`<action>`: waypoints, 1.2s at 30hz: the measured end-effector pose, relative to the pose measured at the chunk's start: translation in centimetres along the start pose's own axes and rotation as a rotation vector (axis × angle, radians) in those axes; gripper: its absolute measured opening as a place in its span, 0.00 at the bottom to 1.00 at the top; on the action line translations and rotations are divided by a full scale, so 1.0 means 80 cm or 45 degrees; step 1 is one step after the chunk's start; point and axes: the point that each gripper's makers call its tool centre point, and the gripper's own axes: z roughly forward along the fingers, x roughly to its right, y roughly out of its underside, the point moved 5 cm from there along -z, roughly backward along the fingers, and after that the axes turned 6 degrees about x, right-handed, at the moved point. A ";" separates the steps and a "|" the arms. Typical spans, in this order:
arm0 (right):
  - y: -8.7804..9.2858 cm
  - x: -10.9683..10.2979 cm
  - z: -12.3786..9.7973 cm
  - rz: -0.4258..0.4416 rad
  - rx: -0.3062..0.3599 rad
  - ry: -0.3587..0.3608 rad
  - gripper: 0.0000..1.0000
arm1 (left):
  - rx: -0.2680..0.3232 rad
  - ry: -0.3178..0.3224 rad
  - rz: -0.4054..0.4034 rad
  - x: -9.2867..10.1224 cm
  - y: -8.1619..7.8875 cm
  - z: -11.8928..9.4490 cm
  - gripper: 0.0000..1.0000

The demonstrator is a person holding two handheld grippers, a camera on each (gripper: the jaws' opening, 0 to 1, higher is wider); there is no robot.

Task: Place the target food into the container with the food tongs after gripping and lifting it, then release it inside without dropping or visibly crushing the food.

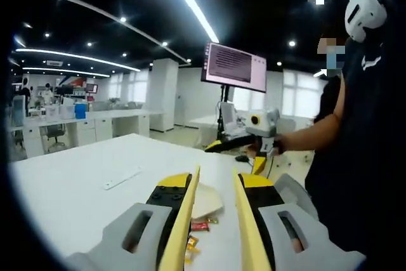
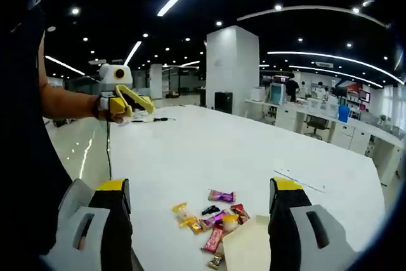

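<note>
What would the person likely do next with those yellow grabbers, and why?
Probably lower the right gripper toward the wrapped candies scattered on the white table. Its jaws stand wide open and hold nothing, and the candies lie between them, beside a pale paper bag. The left gripper is also open and empty above the same pile.

A broad white table (image 2: 203,150) carries a scatter of foil-wrapped candies (image 2: 212,220) in pink, yellow, red and black, beside a pale beige paper container (image 2: 247,249). The two grey grippers (image 1: 214,220) (image 2: 200,220) have yellow-and-black jaws.
</note>
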 end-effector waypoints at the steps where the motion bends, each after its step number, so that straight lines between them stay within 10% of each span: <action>1: 0.004 0.006 -0.004 -0.010 0.021 0.038 0.97 | 0.002 -0.002 -0.004 -0.001 0.002 -0.001 0.25; 17: 0.104 0.023 -0.071 0.033 -0.114 0.267 0.99 | -0.030 -0.082 0.032 -0.011 0.032 -0.014 0.25; 36: 0.118 0.013 -0.082 0.013 -0.075 0.298 0.99 | -0.097 -0.096 0.054 0.018 0.033 -0.002 0.25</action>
